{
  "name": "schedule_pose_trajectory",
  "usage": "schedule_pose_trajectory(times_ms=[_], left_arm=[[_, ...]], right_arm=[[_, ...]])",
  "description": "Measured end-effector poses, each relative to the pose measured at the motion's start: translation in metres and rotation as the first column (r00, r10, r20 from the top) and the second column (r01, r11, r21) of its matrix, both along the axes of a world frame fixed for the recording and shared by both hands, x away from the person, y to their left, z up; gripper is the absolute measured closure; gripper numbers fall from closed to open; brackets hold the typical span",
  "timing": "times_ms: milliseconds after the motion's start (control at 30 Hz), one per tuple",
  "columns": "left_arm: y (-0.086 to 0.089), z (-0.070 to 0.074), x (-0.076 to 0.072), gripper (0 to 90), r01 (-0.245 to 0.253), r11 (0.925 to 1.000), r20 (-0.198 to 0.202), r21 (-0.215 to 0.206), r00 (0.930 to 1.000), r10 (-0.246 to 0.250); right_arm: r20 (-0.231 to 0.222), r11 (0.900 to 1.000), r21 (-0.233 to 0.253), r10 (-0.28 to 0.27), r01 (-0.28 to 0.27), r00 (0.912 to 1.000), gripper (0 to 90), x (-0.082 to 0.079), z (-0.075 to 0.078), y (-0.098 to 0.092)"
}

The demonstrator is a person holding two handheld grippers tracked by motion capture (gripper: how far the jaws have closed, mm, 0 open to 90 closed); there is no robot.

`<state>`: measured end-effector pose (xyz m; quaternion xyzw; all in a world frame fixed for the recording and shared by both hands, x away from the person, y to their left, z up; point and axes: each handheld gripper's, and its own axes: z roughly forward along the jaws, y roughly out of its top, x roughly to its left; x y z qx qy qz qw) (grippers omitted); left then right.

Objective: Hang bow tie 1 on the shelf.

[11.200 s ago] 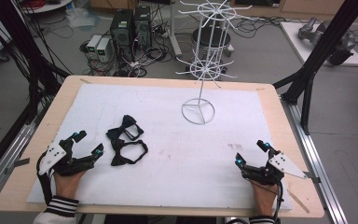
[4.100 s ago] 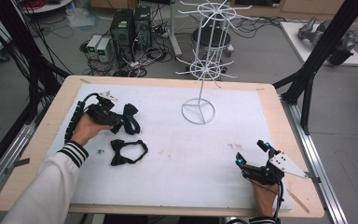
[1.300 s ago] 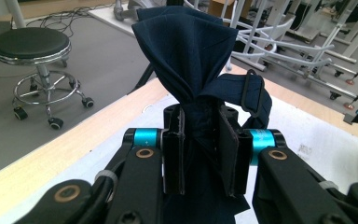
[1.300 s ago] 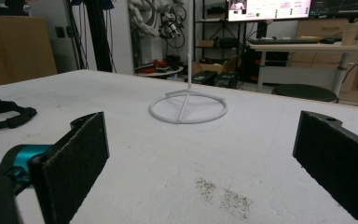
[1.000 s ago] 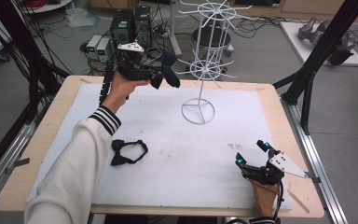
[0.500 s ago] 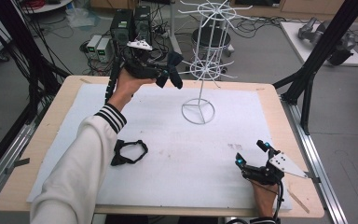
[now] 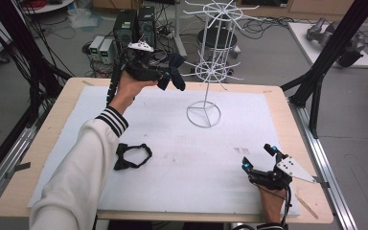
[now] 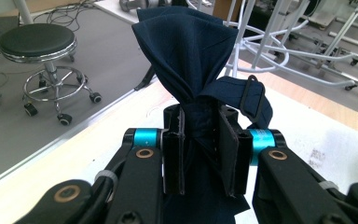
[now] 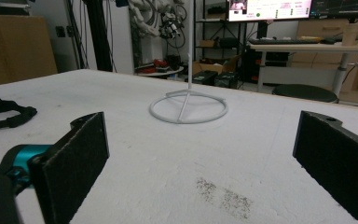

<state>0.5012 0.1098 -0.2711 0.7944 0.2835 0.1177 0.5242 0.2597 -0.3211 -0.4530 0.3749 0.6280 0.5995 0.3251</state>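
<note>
From above: holding the left gripper (image 7: 165,76) high over the far edge of the table (image 7: 278,103), jaws squeezing a dark blue bow tie (image 7: 175,72) just beside the white wire rack (image 7: 211,57). Lying flat on the white mat (image 7: 182,153), a black bow tie (image 7: 132,155). Resting near the front right corner, the right gripper (image 7: 258,160), jaws spread wide, gripping nothing.

Left gripper view: pinching the bow tie (image 8: 186,60) at its knot, strap (image 8: 242,95) hanging to one side.

Right gripper view: gaping wide over the mat (image 9: 177,154), facing the rack's ring base (image 9: 189,112).
</note>
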Motion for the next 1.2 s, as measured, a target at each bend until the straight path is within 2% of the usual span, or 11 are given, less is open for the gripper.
schedule_pose_trajectory(times_ms=[67, 133, 167, 200, 333, 500, 733, 1200], left_arm=[[-0.001, 0.001, 0.001, 73.2, -0.01, 0.9999, 0.008, 0.004, 0.9999, 0.01], [-0.003, 0.002, 0.003, 73.2, -0.015, 0.9997, 0.007, -0.02, 0.9999, 0.015], [-0.003, 0.003, 0.003, 73.2, -0.017, 0.9996, 0.012, -0.024, 0.9998, 0.017], [-0.005, 0.003, 0.004, 73.2, -0.017, 0.9997, 0.016, -0.019, 0.9997, 0.018], [-0.008, -0.001, 0.006, 73.2, -0.029, 0.9996, 0.006, 0.006, 0.9996, 0.029], [-0.011, -0.002, 0.008, 73.2, -0.04, 0.9989, -0.002, -0.027, 0.9992, 0.04], [-0.02, 0.003, 0.007, 73.2, -0.027, 0.9995, 0.022, 0.019, 0.9994, 0.027], [-0.022, -0.004, 0.01, 73.1, -0.028, 0.999, 0.004, 0.035, 0.9996, 0.028]], right_arm=[[-0.003, 1.0, 0.004, 0.001, 0.0, 1.0, 2.7, 0.0, 0.0, 0.0], [0.006, 1.0, -0.003, 0.001, -0.001, 1.0, 2.7, 0.001, 0.0, -0.001], [-0.004, 1.0, 0.002, -0.001, 0.001, 1.0, 2.7, 0.0, 0.0, 0.0], [0.006, 1.0, -0.003, 0.001, -0.001, 1.0, 2.7, 0.001, 0.0, -0.001], [0.0, 1.0, 0.004, 0.001, -0.001, 1.0, 2.7, 0.0, 0.0, -0.001], [-0.004, 1.0, 0.005, 0.003, -0.003, 1.0, 2.7, 0.0, 0.0, 0.0], [0.005, 1.0, -0.004, 0.003, -0.003, 1.0, 2.7, 0.001, 0.0, -0.001], [-0.002, 1.0, 0.001, 0.003, -0.003, 1.0, 2.7, 0.0, 0.0, 0.0]])
